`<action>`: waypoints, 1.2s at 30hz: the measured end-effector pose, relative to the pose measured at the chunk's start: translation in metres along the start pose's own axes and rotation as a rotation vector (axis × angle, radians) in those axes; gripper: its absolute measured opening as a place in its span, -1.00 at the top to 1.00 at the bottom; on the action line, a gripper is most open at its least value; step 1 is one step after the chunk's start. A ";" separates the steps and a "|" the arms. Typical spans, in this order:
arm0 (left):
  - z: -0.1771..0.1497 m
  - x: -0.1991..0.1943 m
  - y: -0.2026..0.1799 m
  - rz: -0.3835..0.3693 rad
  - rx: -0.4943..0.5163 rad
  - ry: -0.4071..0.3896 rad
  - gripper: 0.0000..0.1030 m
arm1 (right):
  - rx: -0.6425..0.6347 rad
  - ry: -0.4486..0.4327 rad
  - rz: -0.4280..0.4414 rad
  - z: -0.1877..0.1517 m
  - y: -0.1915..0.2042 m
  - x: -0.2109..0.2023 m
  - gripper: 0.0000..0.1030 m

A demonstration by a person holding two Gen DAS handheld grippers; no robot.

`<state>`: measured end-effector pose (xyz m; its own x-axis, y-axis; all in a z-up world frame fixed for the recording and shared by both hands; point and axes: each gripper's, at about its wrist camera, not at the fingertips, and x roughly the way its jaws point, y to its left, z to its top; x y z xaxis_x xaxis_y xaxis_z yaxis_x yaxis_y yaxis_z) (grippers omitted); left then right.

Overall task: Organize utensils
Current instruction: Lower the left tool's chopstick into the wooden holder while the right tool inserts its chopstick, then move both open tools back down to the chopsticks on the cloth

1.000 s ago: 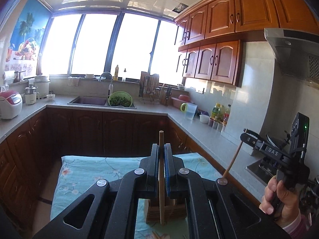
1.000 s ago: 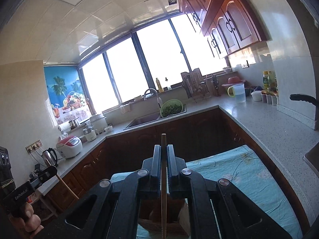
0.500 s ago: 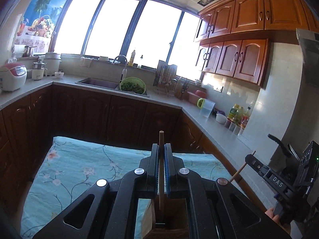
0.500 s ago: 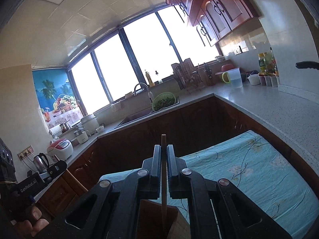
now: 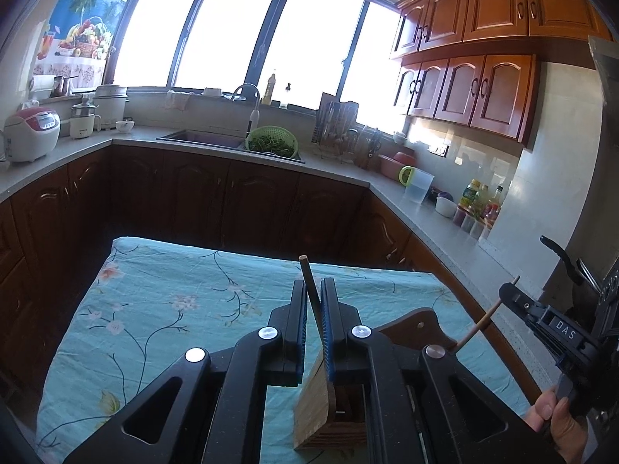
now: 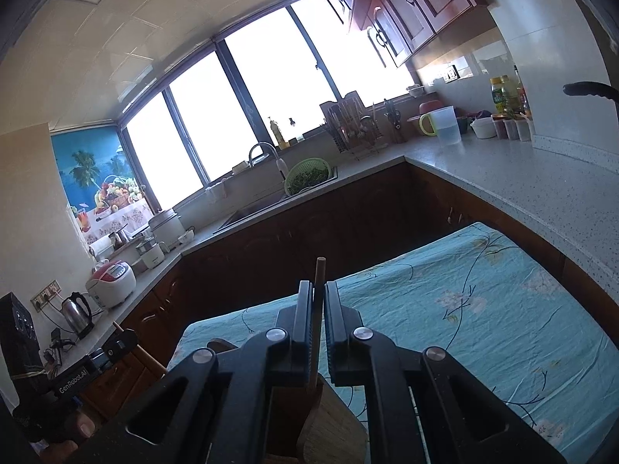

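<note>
My left gripper (image 5: 314, 286) has its jaws slightly apart; a brown wooden chopstick (image 5: 309, 286) leans loose between them, its lower end in the wooden utensil holder (image 5: 329, 413) below. My right gripper (image 6: 318, 290) also has its jaws slightly apart around a second wooden chopstick (image 6: 319, 274), whose lower end reaches down into the holder (image 6: 329, 421). Both grippers hover just above the holder, which stands on the table with the turquoise floral cloth (image 5: 162, 309). The right gripper also shows in the left wrist view (image 5: 541, 317), and the left gripper shows in the right wrist view (image 6: 96, 363).
A dark wooden board (image 5: 418, 328) lies behind the holder. Kitchen counters (image 6: 522, 181) wrap around the table, with a sink, a green colander (image 5: 272, 143), a rice cooker (image 5: 31, 133), a jug (image 5: 418, 187) and bottles. A pan handle (image 5: 557, 251) sticks out at right.
Both grippers have come down over the holder and tilted towards the table. Their jaws have opened a little; the left chopstick now leans loose instead of being clamped upright.
</note>
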<state>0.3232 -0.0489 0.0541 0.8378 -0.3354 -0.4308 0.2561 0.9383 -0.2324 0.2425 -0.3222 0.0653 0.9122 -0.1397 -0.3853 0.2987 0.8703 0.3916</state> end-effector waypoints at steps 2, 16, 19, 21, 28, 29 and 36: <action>0.003 -0.011 -0.003 0.005 0.007 0.008 0.87 | 0.007 0.020 0.007 0.000 0.000 0.003 0.78; -0.029 -0.124 0.026 0.084 -0.068 -0.034 -0.99 | 0.038 -0.082 0.050 -0.012 -0.008 -0.104 -1.00; -0.051 -0.137 0.033 0.109 -0.086 0.013 -0.99 | 0.016 -0.048 0.019 -0.032 -0.015 -0.126 -1.00; -0.065 -0.147 0.035 0.114 -0.093 0.048 -0.99 | -0.003 -0.010 -0.008 -0.049 -0.019 -0.136 -1.00; -0.095 -0.159 0.032 0.126 -0.093 0.169 -0.99 | -0.041 0.141 -0.085 -0.106 -0.031 -0.147 -1.00; -0.097 -0.157 0.031 0.131 -0.090 0.188 -0.99 | -0.046 0.164 -0.094 -0.112 -0.032 -0.145 -1.00; -0.100 -0.130 0.029 0.133 -0.074 0.281 -0.96 | -0.063 0.260 -0.139 -0.135 -0.038 -0.128 -0.98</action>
<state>0.1736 0.0133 0.0161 0.6929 -0.2297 -0.6835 0.1085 0.9703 -0.2161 0.0771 -0.2736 -0.0128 0.7590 -0.1409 -0.6357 0.3900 0.8802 0.2705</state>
